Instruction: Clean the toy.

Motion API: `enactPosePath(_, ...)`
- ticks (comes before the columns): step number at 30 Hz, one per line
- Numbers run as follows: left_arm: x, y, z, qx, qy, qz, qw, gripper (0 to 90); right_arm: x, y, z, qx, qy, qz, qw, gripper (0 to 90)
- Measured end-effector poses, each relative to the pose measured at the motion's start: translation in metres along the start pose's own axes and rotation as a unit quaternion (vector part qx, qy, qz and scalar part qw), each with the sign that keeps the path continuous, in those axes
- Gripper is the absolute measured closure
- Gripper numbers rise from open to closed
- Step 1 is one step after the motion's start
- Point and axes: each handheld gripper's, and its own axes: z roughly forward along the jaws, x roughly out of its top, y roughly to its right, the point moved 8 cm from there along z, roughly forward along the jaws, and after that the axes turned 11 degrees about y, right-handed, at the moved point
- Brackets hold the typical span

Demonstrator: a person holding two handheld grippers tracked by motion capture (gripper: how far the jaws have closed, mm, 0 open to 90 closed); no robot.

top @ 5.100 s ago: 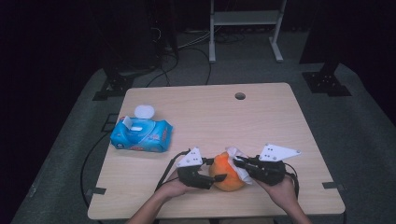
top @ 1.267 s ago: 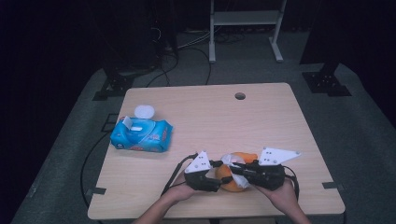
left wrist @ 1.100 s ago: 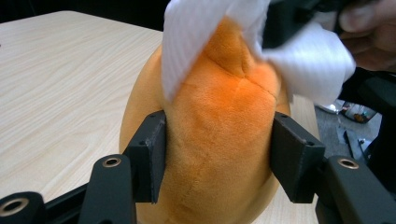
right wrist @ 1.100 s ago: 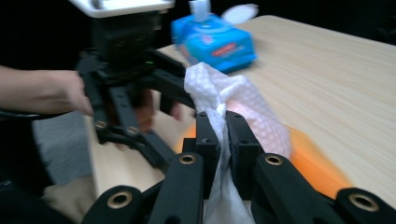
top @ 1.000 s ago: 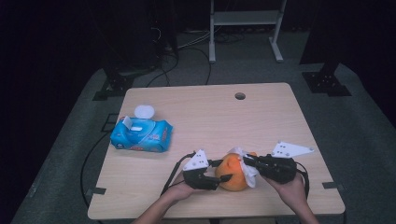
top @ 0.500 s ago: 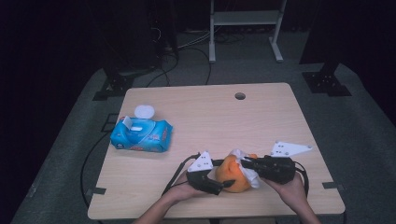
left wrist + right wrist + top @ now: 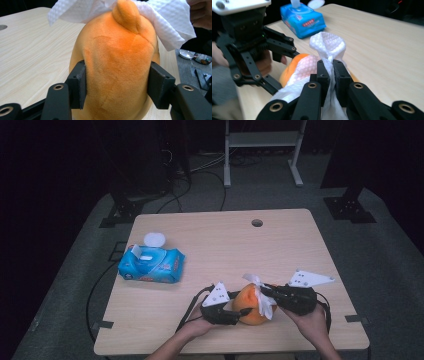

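Desk (image 7: 210, 250) carries blue wipes pack (image 7: 151, 264) at left. Orange plush toy (image 7: 115, 62) at near edge, clamped between left gripper (image 7: 116, 87) fingers, which just closed further. Right gripper (image 7: 331, 72) fingers pinch white wipe (image 7: 328, 46) draped over toy.

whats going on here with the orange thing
A person is wiping an orange plush toy near the front edge of the wooden table. The left gripper clamps the toy's sides, while the right gripper is shut on a white paper wipe draped over it. A blue wipes pack lies off to the left.
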Motion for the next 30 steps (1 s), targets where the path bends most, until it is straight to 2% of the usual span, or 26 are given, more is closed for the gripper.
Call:
enactPosePath(1,0.000,0.000,0.000,0.000,0.000,0.000,1.0000,42.7,0.000,0.000,0.000,0.000,0.000,0.000,1.0000,84.3)
enactPosePath(2,0.005,-0.001,-0.003,0.005,0.003,0.012,0.9999,43.3,0.005,-0.004,0.000,0.008,0.012,-0.003,0.9999,84.3)
enactPosePath(4,0.013,-0.004,-0.008,0.017,0.007,0.029,0.9994,43.9,0.011,-0.006,0.001,0.010,0.024,-0.008,0.9996,84.3)
enactPosePath(6,0.017,-0.006,-0.012,0.027,0.008,0.040,0.9988,43.9,0.014,-0.006,0.002,0.016,0.036,0.003,0.9992,84.1)
enactPosePath(8,0.012,-0.007,-0.013,0.037,-0.006,0.048,0.9981,43.7,0.012,-0.004,0.005,0.018,0.034,0.011,0.9992,83.8)
enactPosePath(9,0.007,-0.007,-0.012,0.035,-0.018,0.044,0.9983,43.1,0.008,-0.003,0.008,0.017,0.026,0.012,0.9994,83.7)
enactPosePath(12,0.002,-0.003,-0.011,0.010,-0.027,0.032,0.9991,37.2,-0.006,0.003,0.013,0.023,0.000,0.032,0.9992,83.6)
enactPosePath(14,0.005,-0.001,-0.011,-0.002,-0.024,0.028,0.9993,34.8,-0.010,0.006,0.010,0.038,-0.014,0.056,0.9976,83.3)
enactPosePath(19,0.013,-0.001,-0.011,-0.013,-0.001,0.003,0.9999,28.6,-0.017,0.006,0.000,0.052,-0.042,0.058,0.9961,83.2)
enactPosePath(22,0.015,-0.001,-0.012,-0.019,0.003,-0.004,0.9998,28.1,-0.018,0.005,-0.004,0.060,-0.052,0.053,0.9954,83.2)
enactPosePath(25,0.010,0.002,-0.011,-0.032,-0.008,-0.007,0.9994,32.2,-0.018,0.008,-0.005,0.056,-0.056,0.054,0.9953,82.6)
enactPosePath(26,0.008,0.004,-0.011,-0.043,-0.015,-0.008,0.9989,32.4,-0.018,0.010,-0.005,0.048,-0.056,0.056,0.9957,81.9)
enactPosePath(27,0.008,0.004,-0.011,-0.043,-0.015,-0.008,0.9989,32.4,-0.018,0.010,-0.005,0.048,-0.056,0.056,0.9957,81.9)
enactPosePath(28,0.004,0.011,-0.010,-0.066,-0.025,-0.008,0.9975,32.6,-0.016,0.016,-0.006,0.026,-0.048,0.061,0.9966,81.7)
enactPosePath(30,0.005,0.016,-0.010,-0.087,-0.028,-0.010,0.9958,32.7,-0.015,0.022,-0.007,0.003,-0.038,0.062,0.9974,81.8)
